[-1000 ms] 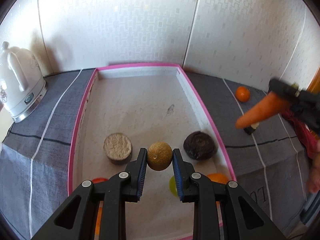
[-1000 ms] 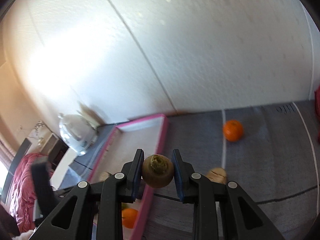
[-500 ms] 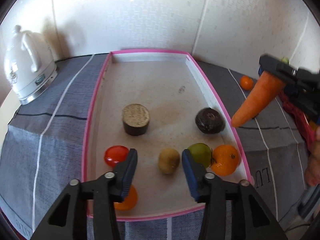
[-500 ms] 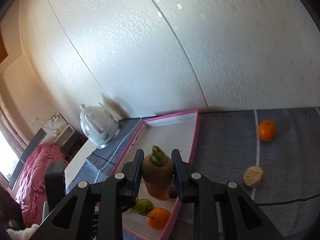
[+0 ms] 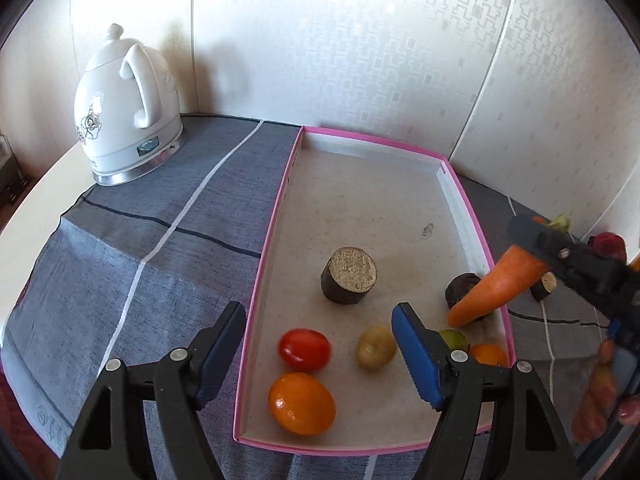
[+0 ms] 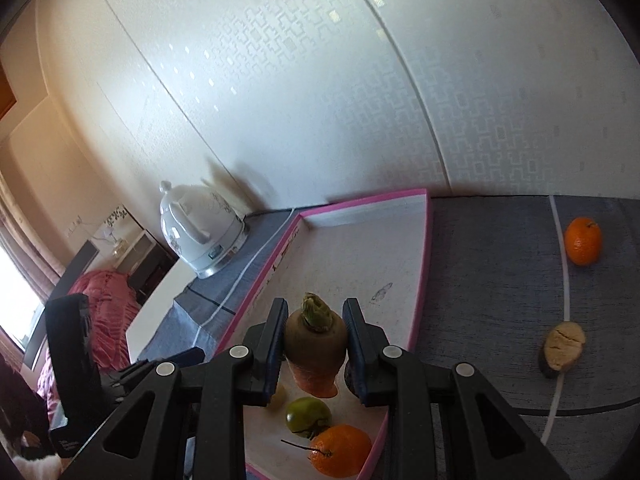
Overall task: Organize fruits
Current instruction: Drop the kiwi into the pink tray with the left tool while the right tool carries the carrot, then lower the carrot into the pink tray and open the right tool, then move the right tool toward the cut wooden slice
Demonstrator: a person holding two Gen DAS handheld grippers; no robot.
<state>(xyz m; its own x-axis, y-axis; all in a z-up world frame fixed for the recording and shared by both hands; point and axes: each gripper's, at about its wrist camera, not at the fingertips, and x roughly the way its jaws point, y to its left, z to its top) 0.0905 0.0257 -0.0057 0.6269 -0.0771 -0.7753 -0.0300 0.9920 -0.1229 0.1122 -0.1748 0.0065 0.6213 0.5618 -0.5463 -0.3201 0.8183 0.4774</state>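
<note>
A pink-rimmed tray (image 5: pixel 276 216) lies on the grey cloth. In it are a kiwi (image 5: pixel 375 347), a red tomato (image 5: pixel 304 349), an orange fruit (image 5: pixel 301 403), a green fruit (image 5: pixel 455 339), a tangerine (image 5: pixel 487 354), a cut dark cylinder (image 5: pixel 349 275) and a dark round piece (image 5: pixel 460 285). My left gripper (image 5: pixel 320 354) is open and empty above the tray's near end. My right gripper (image 6: pixel 316 350) is shut on a carrot (image 6: pixel 316 344), which points down over the tray's right edge; the carrot (image 5: pixel 494 286) also shows in the left wrist view.
A white kettle (image 5: pixel 126 108) stands on the cloth at the back left. An orange (image 6: pixel 583 240) and a cut pale piece (image 6: pixel 562 348) lie on the cloth right of the tray (image 6: pixel 424 248). A patterned wall stands close behind.
My left gripper let go of the kiwi, opened wide and drew back and left. My right gripper brought the carrot over the tray's right edge.
</note>
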